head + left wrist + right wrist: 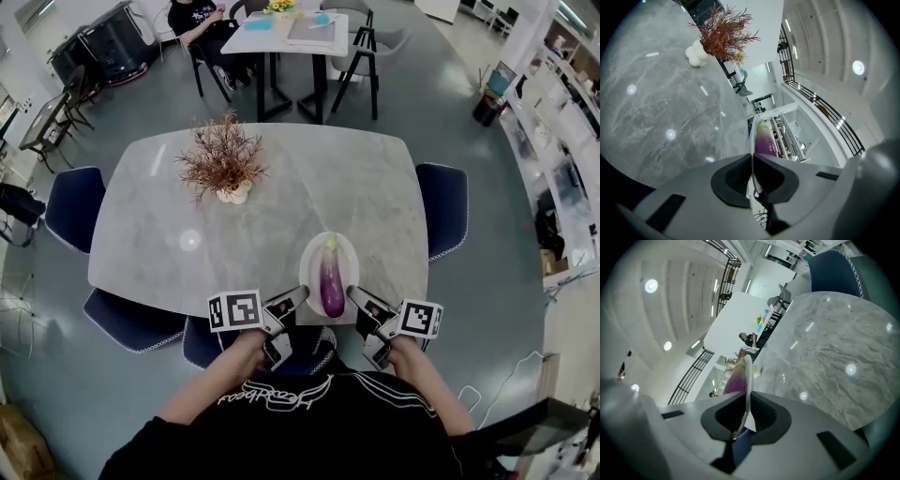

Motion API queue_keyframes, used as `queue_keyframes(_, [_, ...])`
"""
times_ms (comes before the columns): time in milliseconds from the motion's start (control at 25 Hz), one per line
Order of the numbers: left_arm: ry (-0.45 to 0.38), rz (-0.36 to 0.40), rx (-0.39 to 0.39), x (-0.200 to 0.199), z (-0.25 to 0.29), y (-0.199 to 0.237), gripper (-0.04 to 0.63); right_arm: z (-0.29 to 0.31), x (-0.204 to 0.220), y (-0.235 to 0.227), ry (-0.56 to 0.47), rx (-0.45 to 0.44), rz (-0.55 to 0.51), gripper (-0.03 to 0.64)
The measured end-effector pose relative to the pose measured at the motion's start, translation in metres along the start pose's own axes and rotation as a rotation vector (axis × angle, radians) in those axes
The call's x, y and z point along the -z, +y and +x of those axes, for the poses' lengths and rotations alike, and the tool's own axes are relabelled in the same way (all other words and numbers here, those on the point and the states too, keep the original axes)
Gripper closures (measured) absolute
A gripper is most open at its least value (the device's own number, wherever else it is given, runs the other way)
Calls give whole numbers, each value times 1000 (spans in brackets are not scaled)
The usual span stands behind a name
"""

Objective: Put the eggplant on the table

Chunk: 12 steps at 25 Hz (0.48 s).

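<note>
Gripping a plate (308, 255) from both sides, your left gripper (298, 297) is clamped on its left rim and your right gripper (357, 296) on its right rim. The eggplant (332, 281) lies lengthwise on the plate, stem end away from you, at the counter's (169, 234) near edge. Whether the plate touches the counter is unclear. A plant (223, 164) stands well apart.

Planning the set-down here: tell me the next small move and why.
Probably ease the white plate a little further over the grey table and lower it flat. The left gripper and right gripper each clamp its rim, the eggplant lies on it, and its near edge seems to overhang the table's edge.
</note>
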State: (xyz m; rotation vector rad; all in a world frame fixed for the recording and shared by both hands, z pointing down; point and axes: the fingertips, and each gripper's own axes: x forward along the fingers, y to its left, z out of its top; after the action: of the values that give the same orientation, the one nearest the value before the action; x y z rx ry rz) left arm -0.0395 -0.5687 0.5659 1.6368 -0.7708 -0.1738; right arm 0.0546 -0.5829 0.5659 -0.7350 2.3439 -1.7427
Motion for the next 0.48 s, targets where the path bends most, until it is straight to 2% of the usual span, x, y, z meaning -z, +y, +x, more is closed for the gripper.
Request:
queue_keyframes(160, [10, -15, -26, -13, 11, 14, 575, 12, -7, -21, 25, 59, 0, 577])
queue_keyframes(480, [7, -40, -57, -29, 32, 41, 575, 31, -22, -54, 53, 105, 19, 578])
